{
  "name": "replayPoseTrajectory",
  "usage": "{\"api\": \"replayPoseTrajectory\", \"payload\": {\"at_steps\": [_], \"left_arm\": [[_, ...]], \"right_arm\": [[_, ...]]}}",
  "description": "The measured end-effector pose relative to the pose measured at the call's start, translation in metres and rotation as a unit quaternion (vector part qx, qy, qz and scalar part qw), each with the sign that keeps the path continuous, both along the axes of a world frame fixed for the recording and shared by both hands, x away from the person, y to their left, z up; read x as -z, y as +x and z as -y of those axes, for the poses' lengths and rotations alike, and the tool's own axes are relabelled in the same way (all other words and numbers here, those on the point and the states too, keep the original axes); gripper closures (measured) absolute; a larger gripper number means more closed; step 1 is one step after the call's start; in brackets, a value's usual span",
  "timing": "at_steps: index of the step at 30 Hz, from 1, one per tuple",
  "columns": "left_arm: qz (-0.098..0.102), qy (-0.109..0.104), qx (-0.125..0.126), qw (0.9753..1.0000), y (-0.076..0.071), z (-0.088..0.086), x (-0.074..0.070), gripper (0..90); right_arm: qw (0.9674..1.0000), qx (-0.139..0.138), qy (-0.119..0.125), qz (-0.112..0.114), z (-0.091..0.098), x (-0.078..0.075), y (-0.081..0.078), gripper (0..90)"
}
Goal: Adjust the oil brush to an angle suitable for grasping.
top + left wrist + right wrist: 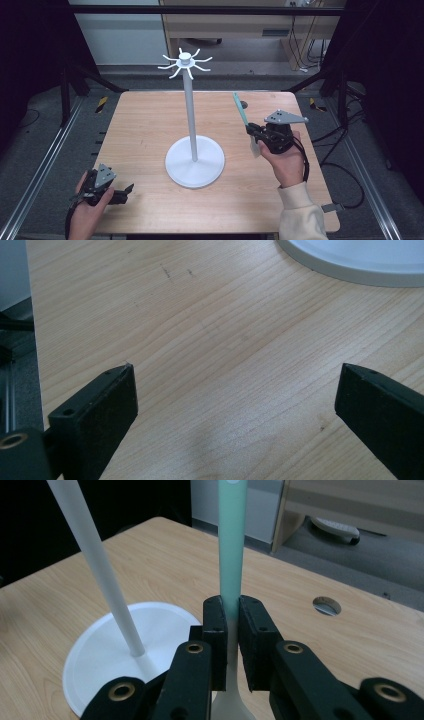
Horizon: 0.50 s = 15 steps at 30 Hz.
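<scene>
1. your right gripper point(256, 133) is clamped on the mint-green, white-ended plastic utensil point(231, 555), its handle tip pointing up past the jaws.
2. the white metal hook stand point(190, 100) rises to that gripper's left; lift until the handle's end hole sits beside a hook, then slide it on level.
3. your left gripper point(120, 194) rests with jaws apart and empty, the light wooden table point(210, 340) beneath it.
</scene>
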<state>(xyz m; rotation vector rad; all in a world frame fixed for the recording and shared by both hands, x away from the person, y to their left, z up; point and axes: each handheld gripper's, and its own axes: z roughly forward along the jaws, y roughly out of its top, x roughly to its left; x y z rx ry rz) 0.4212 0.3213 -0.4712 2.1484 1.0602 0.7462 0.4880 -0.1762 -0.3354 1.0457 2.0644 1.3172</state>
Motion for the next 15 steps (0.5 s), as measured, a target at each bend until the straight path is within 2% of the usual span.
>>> {"api": "replayPoseTrajectory", "payload": {"at_steps": [6, 11, 15], "left_arm": [[-0.001, 0.001, 0.001, 1.0, 0.0, 0.001, 0.0, 3.1], [0.0, 0.001, 0.0, 1.0, 0.0, 0.001, 0.0, 3.1], [0.0, 0.001, 0.0, 1.0, 0.0, 0.001, 0.0, 3.1]], "right_arm": [[0.9997, -0.005, 0.015, 0.019, -0.002, -0.01, -0.007, 82.7], [0.9995, -0.008, 0.017, 0.024, -0.004, -0.013, -0.008, 82.8], [0.999, -0.01, 0.029, 0.031, -0.002, -0.017, -0.011, 82.8]]}}
